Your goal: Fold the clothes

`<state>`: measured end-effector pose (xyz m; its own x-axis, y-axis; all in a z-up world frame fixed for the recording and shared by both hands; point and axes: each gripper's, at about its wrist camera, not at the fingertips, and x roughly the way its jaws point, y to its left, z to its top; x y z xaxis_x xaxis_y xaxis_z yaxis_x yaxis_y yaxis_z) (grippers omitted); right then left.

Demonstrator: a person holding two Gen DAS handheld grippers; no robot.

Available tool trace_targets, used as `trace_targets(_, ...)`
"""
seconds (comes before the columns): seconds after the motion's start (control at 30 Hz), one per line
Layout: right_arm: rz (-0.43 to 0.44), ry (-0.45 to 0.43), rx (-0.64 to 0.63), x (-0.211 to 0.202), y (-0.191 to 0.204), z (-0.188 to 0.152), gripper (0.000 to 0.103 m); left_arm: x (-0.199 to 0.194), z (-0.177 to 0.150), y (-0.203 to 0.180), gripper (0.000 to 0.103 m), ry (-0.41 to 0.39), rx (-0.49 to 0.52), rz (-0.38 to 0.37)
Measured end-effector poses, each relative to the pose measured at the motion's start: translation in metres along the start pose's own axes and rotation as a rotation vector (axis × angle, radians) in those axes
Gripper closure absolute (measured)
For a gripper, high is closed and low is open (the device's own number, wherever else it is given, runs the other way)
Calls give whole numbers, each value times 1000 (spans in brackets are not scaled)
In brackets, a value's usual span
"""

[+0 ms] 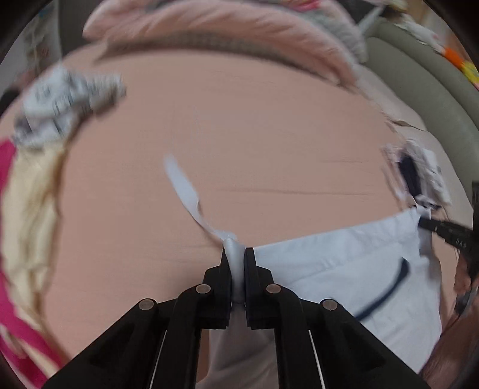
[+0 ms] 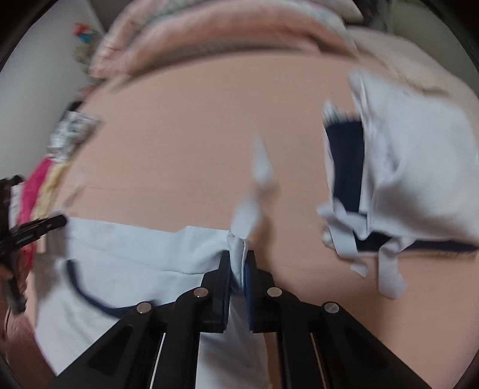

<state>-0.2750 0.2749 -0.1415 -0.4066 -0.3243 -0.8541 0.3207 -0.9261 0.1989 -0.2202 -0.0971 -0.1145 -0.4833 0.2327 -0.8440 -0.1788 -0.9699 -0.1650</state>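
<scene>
The left claw [image 1: 236, 254] is clenched on a bunched corner of a pale blue garment [image 1: 344, 269], its two black fingers pinching the cloth tight, while a loose tie strap [image 1: 182, 185] trails up from the grip. The right claw [image 2: 238, 257] grips the opposite corner of the same garment [image 2: 134, 248] — the cloth hangs stretched between the two claws, above a peach-coloured bed sheet [image 1: 239, 119]. A dark blue curved trim [image 2: 86, 293] runs across the fabric. To the right on the bed lies a second white garment with navy lining and loose ties [image 2: 404, 179]. At the left edge sit a cream garment [image 1: 27, 215], a bright pink one [image 1: 7, 161] and a crumpled grey-patterned cloth [image 1: 66, 98] — all blurred. A rolled pink blanket [image 1: 209, 27] lies along the far side of the bed.
</scene>
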Motion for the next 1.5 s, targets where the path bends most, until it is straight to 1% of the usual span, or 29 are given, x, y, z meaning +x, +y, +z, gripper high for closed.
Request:
trace_targets(0.07, 22, -45, -49, -27, 13, -12, 97, -30, -9, -13, 98, -40, 73, 14)
trace_targets(0.13, 24, -67, -83, -54, 28, -41, 97, -59, -24, -22, 98, -75, 125, 27)
trace_targets(0.17, 26, -79, -100, -67, 36, -55, 97, -67, -34, -22, 98, -83, 138, 36)
trace_targets(0.23, 25, -87, -120, -88, 45, -84, 97, -78, -64, -22, 98, -78, 115, 23)
trace_targets(0.33, 7, -35, -82, -96, 34, -130, 97, -86, -111, -21, 98, -38, 97, -20)
trace_targets(0.43, -12, 18, -44, -103, 24, -177, 97, -81, -137, -14, 96, 27, 79, -30)
trace_targets(0.5, -18, 51, -41, -103, 22, -195, 97, -77, -153, -9, 95, 70, 65, -34)
trace_targets(0.57, -45, 52, -53, -107, 21, -201, 96, -85, -163, -8, 95, 78, 47, -25)
trace_targets(0.67, -63, 58, -41, -117, 16, -203, 96, -107, -168, -8, 95, 64, 61, -25)
trace_targets(0.7, -80, 58, -39, -120, 14, -204, 91, -113, -169, -8, 95, 63, 72, -11)
trace_targets(0.77, -122, 45, -40, -131, 12, -202, 84, -125, -169, -7, 88, 45, 93, 25)
trace_targets(0.8, -142, 36, -40, -138, 11, -200, 83, -132, -167, -6, 85, 18, 93, 27)
trace_targets(0.83, -163, 10, -34, -145, 11, -198, 82, -138, -162, -3, 80, -6, 82, 8)
trace_targets(0.87, -183, -32, -21, -155, 12, -194, 81, -144, -156, 0, 73, -36, 51, -34)
trace_targets(0.9, -204, -75, -8, -164, 13, -190, 80, -149, -152, 1, 69, -65, 15, -71)
trace_targets(0.93, -230, -120, 2, -173, 15, -185, 79, -149, -147, 0, 63, -85, -3, -88)
trace_targets(1.0, -255, -203, 9, -182, 21, -171, 77, -140, -134, -9, 63, -101, -2, -99)
trace_targets(1.03, -248, -223, 15, -183, 27, -162, 77, -128, -127, -16, 63, -85, 17, -95)
trace_targets(1.1, -182, -214, -1, -174, 44, -147, 74, -90, -116, -23, 63, 28, -13, -85)
trace_targets(1.13, -153, -167, -15, -161, 53, -141, 72, -68, -113, -22, 63, 117, -51, -70)
trace_targets(1.17, -134, -85, -31, -140, 62, -137, 68, -52, -112, -19, 63, 191, -97, -49)
trace_targets(1.2, -130, 8, -38, -118, 68, -136, 68, -41, -113, -14, 63, 228, -139, -42)
trace_targets(1.23, -138, 83, -31, -98, 68, -140, 68, -40, -117, -12, 63, 245, -145, -58)
trace_targets(1.3, -134, 155, -13, -73, 61, -153, 68, -42, -128, -9, 63, 270, -128, -105)
trace_targets(1.37, -94, 146, -57, -76, 52, -168, 67, -47, -143, -5, 63, 314, -72, -127)
trace_targets(1.4, -78, 153, -90, -81, 48, -173, 67, -50, -150, -2, 63, 325, -48, -122)
trace_targets(1.43, -62, 163, -119, -84, 43, -178, 67, -52, -155, 5, 61, 335, -47, -100)
trace_targets(1.47, -46, 177, -144, -87, 37, -181, 67, -53, -160, 12, 50, 349, -55, -72)
trace_targets(1.5, -30, 190, -165, -90, 31, -183, 67, -56, -162, 19, 45, 345, -78, -54)
